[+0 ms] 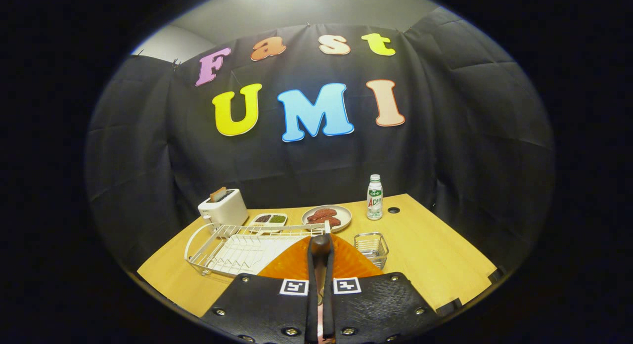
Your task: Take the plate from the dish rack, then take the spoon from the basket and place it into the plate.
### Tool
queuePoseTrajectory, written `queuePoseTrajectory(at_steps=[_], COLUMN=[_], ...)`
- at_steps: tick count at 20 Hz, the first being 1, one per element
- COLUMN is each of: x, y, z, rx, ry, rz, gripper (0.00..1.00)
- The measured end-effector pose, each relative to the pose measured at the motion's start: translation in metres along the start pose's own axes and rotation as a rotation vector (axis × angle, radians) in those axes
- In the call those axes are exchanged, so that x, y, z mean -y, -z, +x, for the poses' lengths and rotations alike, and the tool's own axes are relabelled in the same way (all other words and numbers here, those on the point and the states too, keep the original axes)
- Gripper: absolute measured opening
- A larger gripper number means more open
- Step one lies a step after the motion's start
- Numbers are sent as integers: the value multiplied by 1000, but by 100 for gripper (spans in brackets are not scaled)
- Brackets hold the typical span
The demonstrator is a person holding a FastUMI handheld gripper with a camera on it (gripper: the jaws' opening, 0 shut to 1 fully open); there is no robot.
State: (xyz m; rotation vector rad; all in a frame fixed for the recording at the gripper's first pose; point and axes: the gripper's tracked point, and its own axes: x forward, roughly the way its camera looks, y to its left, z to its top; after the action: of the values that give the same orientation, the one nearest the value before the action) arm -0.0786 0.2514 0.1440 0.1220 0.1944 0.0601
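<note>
Gripper (320,245) clamped on spoon (320,242), both fingers pressed together around handle, bowl end poking up past fingertips. Orange plate (292,265) flat on table (435,255) just beyond fingers, right under spoon. Rack (232,247) left of plate, touching it. Wire basket (372,247) just right of plate. Farther back: toaster (223,208), small tray (269,219), meat dish (327,216), bottle (375,197).

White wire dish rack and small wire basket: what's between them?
In the gripper view, the orange ribbed plate, with the claw over it shut on a dark spoon.
</note>
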Motion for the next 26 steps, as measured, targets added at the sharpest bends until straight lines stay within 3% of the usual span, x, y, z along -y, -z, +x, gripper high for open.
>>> queuePoseTrajectory(at_steps=[11,20,24,26], x=[-47,-63,-56,-46], y=[71,99,103,104], z=[24,38,34,32], rx=[-105,-138,-146,-160], ry=[-116,-177,-171,-150], rz=[46,111,94,55], gripper=[4,4,4,10])
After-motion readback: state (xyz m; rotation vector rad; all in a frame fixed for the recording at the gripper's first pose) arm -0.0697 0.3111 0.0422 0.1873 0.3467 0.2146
